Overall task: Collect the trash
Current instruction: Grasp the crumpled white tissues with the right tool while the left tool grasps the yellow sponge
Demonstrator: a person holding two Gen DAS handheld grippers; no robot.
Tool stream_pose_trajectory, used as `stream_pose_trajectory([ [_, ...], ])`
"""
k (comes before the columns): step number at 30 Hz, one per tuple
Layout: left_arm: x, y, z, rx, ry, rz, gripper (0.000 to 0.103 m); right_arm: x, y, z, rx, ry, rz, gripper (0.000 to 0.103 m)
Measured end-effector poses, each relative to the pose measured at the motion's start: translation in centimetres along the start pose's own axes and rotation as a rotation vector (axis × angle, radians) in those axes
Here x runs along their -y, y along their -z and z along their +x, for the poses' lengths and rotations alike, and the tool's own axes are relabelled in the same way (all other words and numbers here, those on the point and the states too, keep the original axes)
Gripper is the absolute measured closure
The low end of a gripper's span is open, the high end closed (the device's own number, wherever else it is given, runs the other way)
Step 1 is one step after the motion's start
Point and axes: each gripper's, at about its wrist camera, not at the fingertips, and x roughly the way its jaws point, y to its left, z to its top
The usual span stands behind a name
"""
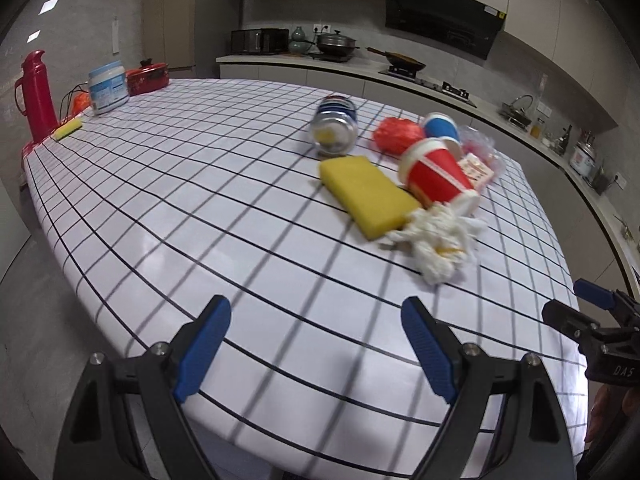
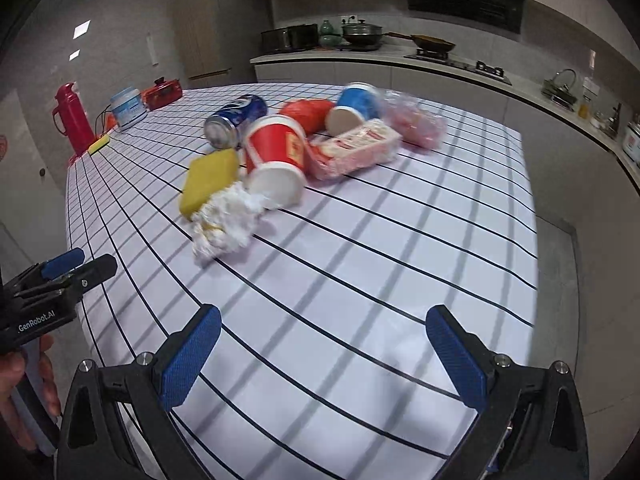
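Two pairs of tongs hang over the near edge of the checked table (image 1: 168,208), and neither has hold of anything: the left gripper (image 1: 316,346) at the bottom of the left wrist view stands wide open over bare cloth, and the right gripper (image 2: 324,356) at the bottom of the right wrist view is just as wide and just as empty. By my reading this is the approach, with no piece of trash picked yet. Going left to right in the left wrist view, the pile sits right of centre: a drinks can (image 1: 334,128) on its side, a yellow sponge (image 1: 366,194) below it, a red bag (image 1: 398,134), a red paper cup (image 1: 438,174) tipped over, a crumpled white tissue (image 1: 438,244) touching the sponge and the cup's mouth, a blue cup (image 1: 440,126) behind, and a pink wrapper (image 1: 478,170) at the far right. The next move calls for choosing one piece; the tissue lies nearest both grippers, and soft as it looks, the jaws would need to close well in to hold it. As for writing, "GenRobot.AI" shows on the left gripper's body at the lower left of the right wrist view, and "DAS" on the right gripper at the lower right of the left wrist view; the can's and wrapper's print is too blurred to read.
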Motion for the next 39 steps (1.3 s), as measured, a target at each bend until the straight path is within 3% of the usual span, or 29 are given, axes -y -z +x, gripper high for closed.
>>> stream_pose_trajectory([
  [12, -3.4, -3.0, 3.4, -0.022, 0.046, 0.038, 0.015, -6.3, -3.5, 5.3, -0.011, -0.004, -0.003, 0.001],
  [16, -3.8, -3.8, 4.4, -0.03, 0.062, 0.049, 0.015, -7.4, -4.1, 7.7, -0.044, -0.005, -0.013, 0.009],
  [18, -3.7, -4.2, 5.0, -0.038, 0.073, 0.053, 0.015, -7.6, -4.2, 8.8, -0.062, -0.001, -0.019, 0.019],
  [20, -3.5, -4.5, 5.5, -0.044, 0.085, 0.061, 0.015, -7.2, -4.3, 9.3, -0.058, 0.03, -0.021, 0.047],
  [21, -3.0, -4.6, 5.9, -0.047, 0.098, 0.07, 0.015, -6.9, -4.4, 9.2, -0.058, 0.04, -0.015, 0.051],
  [32, 4.1, -6.7, 8.9, -0.074, 0.191, 0.147, 0.015, 0.1, -3.2, 7.0, -0.063, 0.143, 0.104, 0.051],
  [39, 5.2, -7.5, 11.2, -0.115, 0.145, 0.155, 0.015, 1.4, -3.2, 6.8, -0.067, 0.154, 0.114, 0.048],
])
